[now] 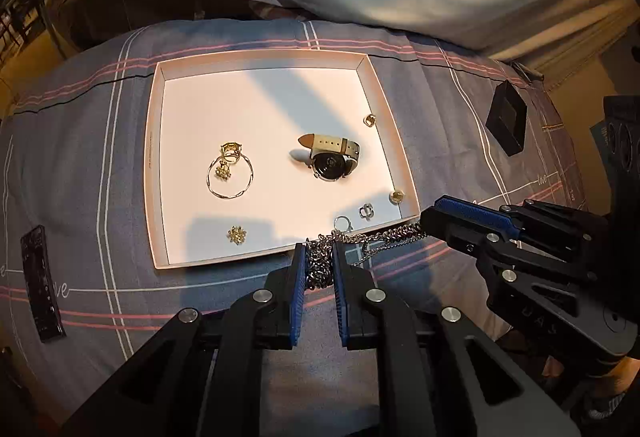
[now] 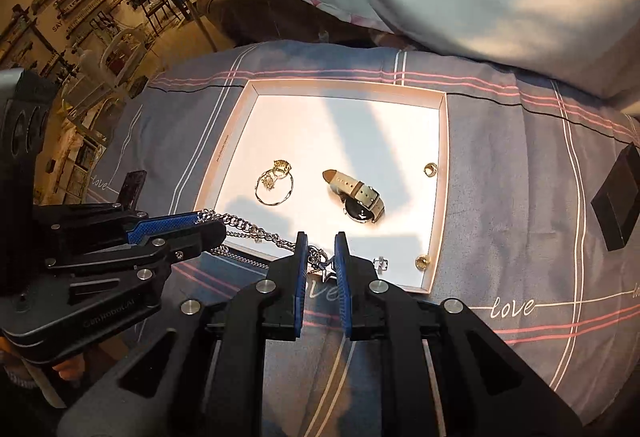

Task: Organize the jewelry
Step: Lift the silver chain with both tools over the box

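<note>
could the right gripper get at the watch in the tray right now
Probably not yet: the right gripper is shut on the silver chain, which the left gripper also holds. Otherwise, the watch lies unobstructed in the tray.

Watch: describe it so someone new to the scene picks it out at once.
Find the white tray on the grey striped bedspread. The watch lies in its right half, right of the gold hoop. It is the only piece with a round dark face and a pale strap; everything else in the tray is small metal jewelry.
</note>
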Demonstrator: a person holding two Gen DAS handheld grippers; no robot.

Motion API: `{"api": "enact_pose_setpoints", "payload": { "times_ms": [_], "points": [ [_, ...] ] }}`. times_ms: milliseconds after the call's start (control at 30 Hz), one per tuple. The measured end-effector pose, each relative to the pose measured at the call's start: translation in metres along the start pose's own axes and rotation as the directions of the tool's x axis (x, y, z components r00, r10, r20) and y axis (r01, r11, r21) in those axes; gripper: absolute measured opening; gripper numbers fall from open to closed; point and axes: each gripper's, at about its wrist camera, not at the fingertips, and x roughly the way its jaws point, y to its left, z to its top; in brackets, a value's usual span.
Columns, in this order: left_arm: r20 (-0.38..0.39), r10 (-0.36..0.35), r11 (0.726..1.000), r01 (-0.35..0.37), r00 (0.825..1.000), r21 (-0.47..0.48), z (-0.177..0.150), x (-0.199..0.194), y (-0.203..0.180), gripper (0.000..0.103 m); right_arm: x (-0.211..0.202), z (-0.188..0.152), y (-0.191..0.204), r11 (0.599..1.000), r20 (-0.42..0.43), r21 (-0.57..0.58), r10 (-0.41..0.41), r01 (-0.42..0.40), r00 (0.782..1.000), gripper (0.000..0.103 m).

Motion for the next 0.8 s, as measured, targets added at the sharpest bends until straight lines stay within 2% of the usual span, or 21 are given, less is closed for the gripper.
{"api": "enact_pose_setpoints", "payload": {
  "times_ms": [133,300,500,667,700,733,767,800],
  "points": [
    [0.045,0.016,1.000,-0.016,0.999,-0.005,0.031,-0.006,0.002,0.013,0.002,0.030,0.004,0.999,0.028,-0.034,-0.028,0.029,0.999,0.014],
    [0.061,0.037,0.999,-0.035,0.997,-0.028,0.061,-0.001,0.010,0.013,0.023,0.061,-0.002,0.997,-0.004,-0.049,-0.054,0.054,0.999,0.014],
    [0.023,0.058,0.997,-0.057,0.998,-0.044,0.083,0.021,0.021,0.013,0.048,0.073,-0.009,0.996,-0.060,-0.047,-0.078,0.075,0.995,0.014],
    [-0.028,0.089,0.995,-0.090,0.996,-0.049,0.087,0.047,0.028,0.013,0.061,0.072,-0.013,0.994,-0.099,-0.048,-0.106,0.101,0.990,0.016],
    [-0.036,0.090,0.995,-0.092,0.995,-0.049,0.087,0.052,0.030,0.013,0.062,0.071,-0.014,0.988,-0.102,-0.057,-0.147,0.141,0.984,0.032],
    [-0.043,0.088,0.995,-0.090,0.995,-0.048,0.086,0.055,0.032,0.013,0.059,0.068,-0.014,0.981,-0.087,-0.068,-0.188,0.183,0.978,0.061],
    [-0.045,0.089,0.995,-0.092,0.995,-0.047,0.086,0.057,0.033,0.014,0.055,0.065,-0.015,0.972,-0.061,-0.079,-0.226,0.221,0.972,0.067],
    [-0.043,0.103,0.994,-0.105,0.994,-0.045,0.086,0.057,0.036,0.028,0.053,0.062,-0.017,0.966,-0.063,-0.086,-0.251,0.245,0.966,0.067]
  ]
}}
